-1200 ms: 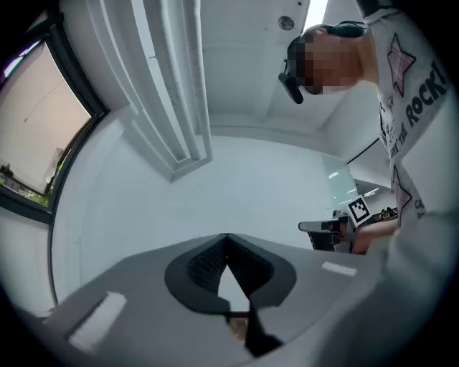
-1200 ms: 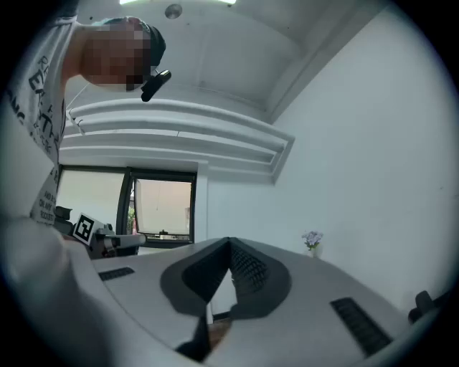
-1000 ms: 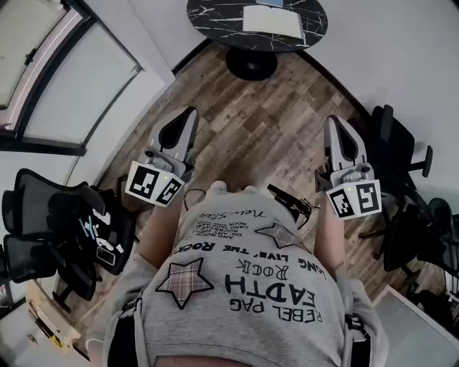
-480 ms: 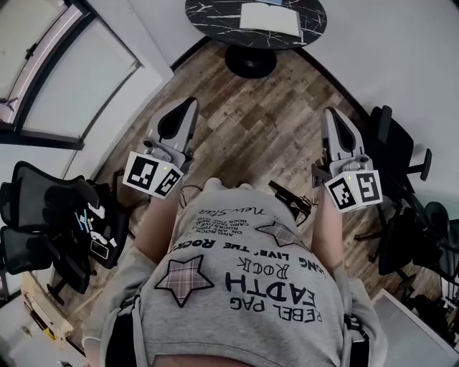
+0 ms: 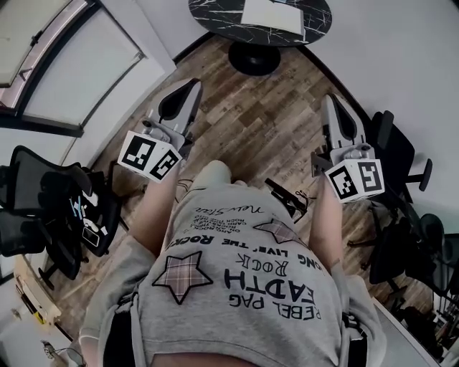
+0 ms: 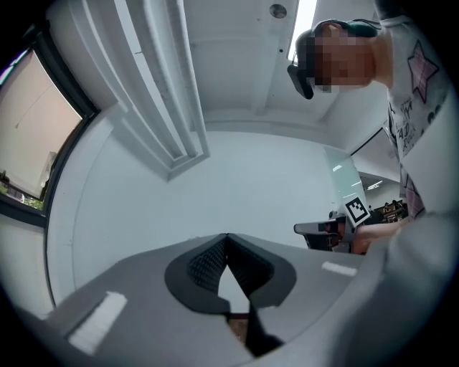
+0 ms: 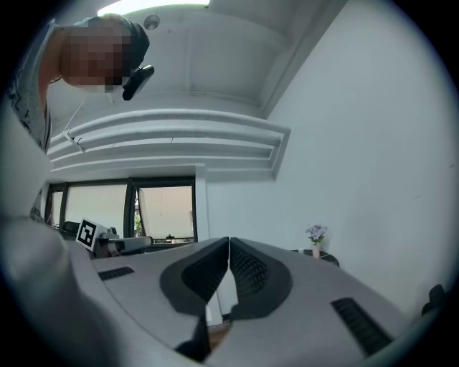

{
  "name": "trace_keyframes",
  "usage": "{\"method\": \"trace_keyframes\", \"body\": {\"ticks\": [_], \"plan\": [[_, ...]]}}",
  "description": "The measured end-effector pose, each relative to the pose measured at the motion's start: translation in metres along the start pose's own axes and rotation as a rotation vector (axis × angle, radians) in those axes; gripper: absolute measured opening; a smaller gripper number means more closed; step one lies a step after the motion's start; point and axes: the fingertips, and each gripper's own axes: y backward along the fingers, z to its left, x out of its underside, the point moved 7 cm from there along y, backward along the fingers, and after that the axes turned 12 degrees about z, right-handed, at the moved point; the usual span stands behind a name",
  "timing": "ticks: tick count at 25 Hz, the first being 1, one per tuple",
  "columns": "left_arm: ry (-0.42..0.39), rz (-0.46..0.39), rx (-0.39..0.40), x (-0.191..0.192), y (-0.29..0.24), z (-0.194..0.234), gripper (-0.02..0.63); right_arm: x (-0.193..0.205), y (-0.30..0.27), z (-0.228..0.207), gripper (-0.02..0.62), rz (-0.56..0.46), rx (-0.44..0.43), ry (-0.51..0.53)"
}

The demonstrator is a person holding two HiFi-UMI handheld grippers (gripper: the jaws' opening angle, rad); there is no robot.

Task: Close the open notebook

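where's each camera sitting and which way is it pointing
Head view: on the person's head, facing steeply down; shirt, left gripper, right gripper, floor, table with notebook ahead.
Left gripper view: on the left gripper, along its shut jaws at white wall and ceiling; shirt at right.
Right gripper view: on the right gripper, along shut jaws toward windows.
Shared: each gripper view catches the other gripper.

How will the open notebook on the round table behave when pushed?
The open white notebook lies flat and thin, so probably light with floppy pages. The round black marble table looks smooth, so it may slide.
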Motion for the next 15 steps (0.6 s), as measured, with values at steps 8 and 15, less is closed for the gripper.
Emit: {"method": "trace_keyframes", "body": {"ticks": [8, 15], "plan": [[0.013, 0.011, 0.024, 0.002, -0.046, 0.025, 0.009, 0.001, -0.030, -0.031, 0.012, 0.009, 0.020, -0.028], [-0.005, 0.031, 0.029, 0.009, -0.102, 0.072, 0.009, -0.004, -0.073, -0.056, 0.012, 0.030, 0.062, -0.017]]}}
